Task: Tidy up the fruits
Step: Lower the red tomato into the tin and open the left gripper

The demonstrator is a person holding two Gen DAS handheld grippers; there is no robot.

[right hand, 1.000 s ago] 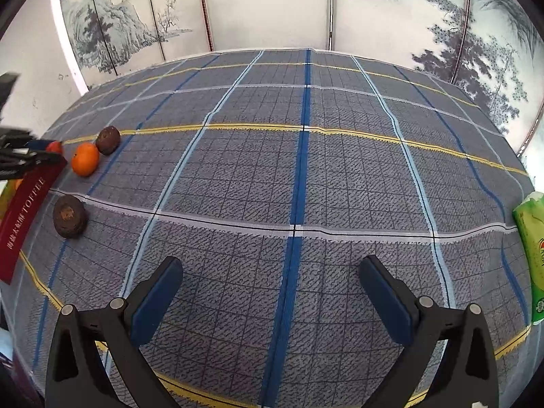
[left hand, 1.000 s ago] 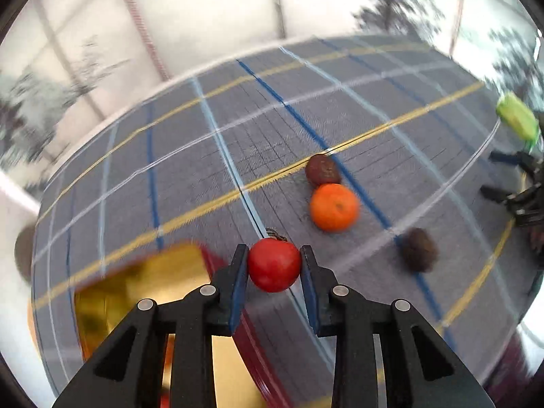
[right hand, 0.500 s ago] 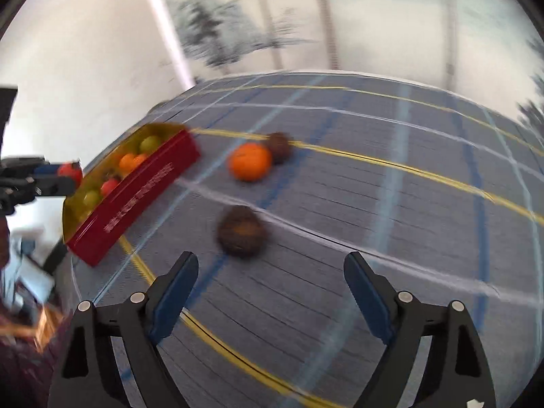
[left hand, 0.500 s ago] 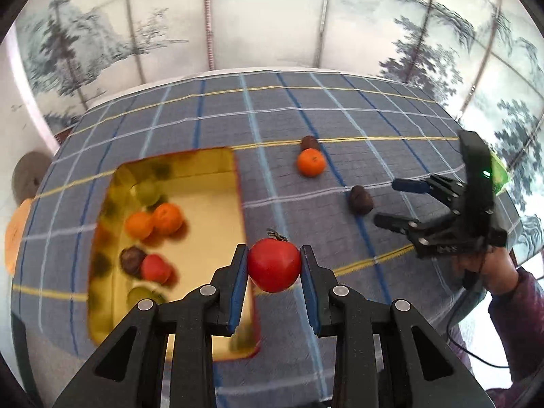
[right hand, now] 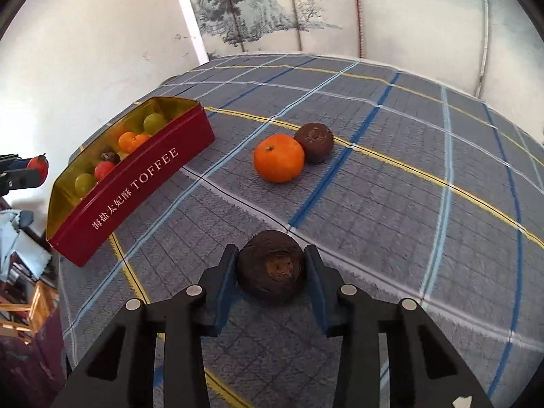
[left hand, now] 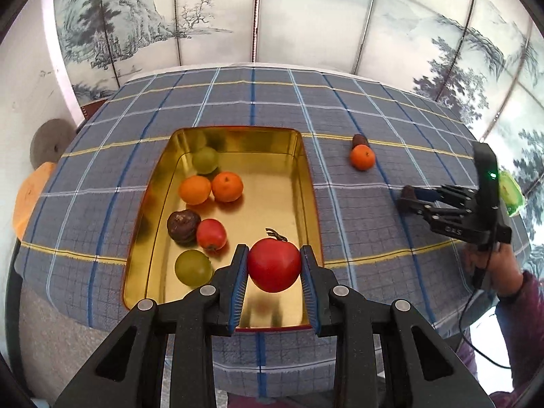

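My left gripper (left hand: 273, 268) is shut on a red tomato (left hand: 274, 265) and holds it above the near right part of the gold-lined red tin (left hand: 307, 166). The tin (right hand: 136, 183) holds several fruits: green, orange, red and brown. My right gripper (right hand: 270, 268) has its jaws closed around a dark brown fruit (right hand: 270, 267) that sits on the checked cloth. It also shows at the right of the left wrist view (left hand: 408, 199). An orange (right hand: 278, 158) and another brown fruit (right hand: 314, 142) lie touching each other beyond it.
The tin says TOFFEE on its red side and stands near the table's left edge. A green packet (left hand: 508, 192) lies at the table's right edge. Painted screen panels (left hand: 306, 17) stand behind the table. The person's hand (left hand: 489, 265) holds the right gripper.
My left gripper has carried the tomato from the cloth to above the tin. My right gripper has swung left to the brown fruit and closed its jaws around it.
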